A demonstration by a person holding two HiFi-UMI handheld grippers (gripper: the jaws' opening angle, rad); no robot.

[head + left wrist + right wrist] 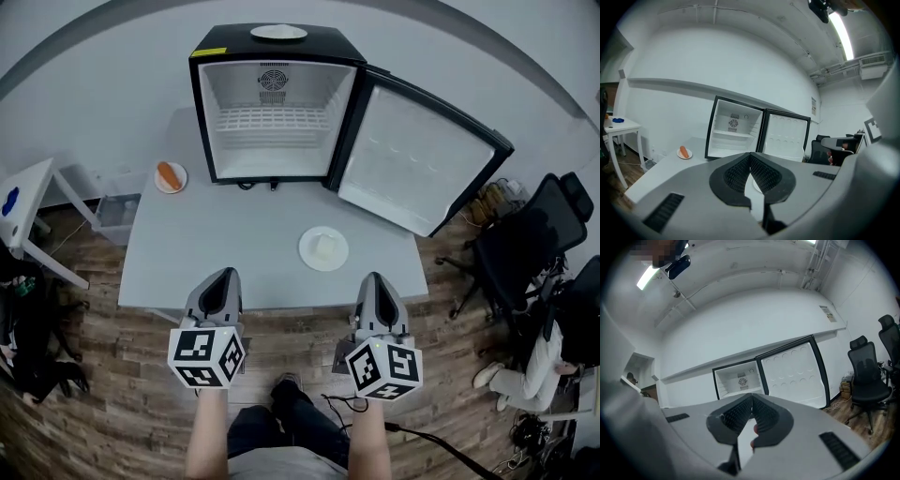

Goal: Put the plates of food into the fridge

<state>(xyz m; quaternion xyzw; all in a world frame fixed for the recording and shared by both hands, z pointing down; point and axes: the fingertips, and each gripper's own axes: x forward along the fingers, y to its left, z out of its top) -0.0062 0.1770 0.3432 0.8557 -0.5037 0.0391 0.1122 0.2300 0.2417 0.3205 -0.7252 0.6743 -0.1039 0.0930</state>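
Just ahead-left of right claw (375, 278), plate (323, 249)

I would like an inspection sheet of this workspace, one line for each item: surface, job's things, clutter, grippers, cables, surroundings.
Surface: grey table, mostly bare.
Job's things: fridge at the table's far side, door swung open, inside empty; sausage plate at the far left; plate of white food nearer the middle; third plate on top of the fridge.
Clutter: nothing seen.
Grippers: left gripper and right gripper both shut, empty, at the table's near edge.
Cables: black cable on the floor by the person's feet; cable bundle beyond the door.
Surroundings: wooden floor; office chair and seated person at right; white side table at left.
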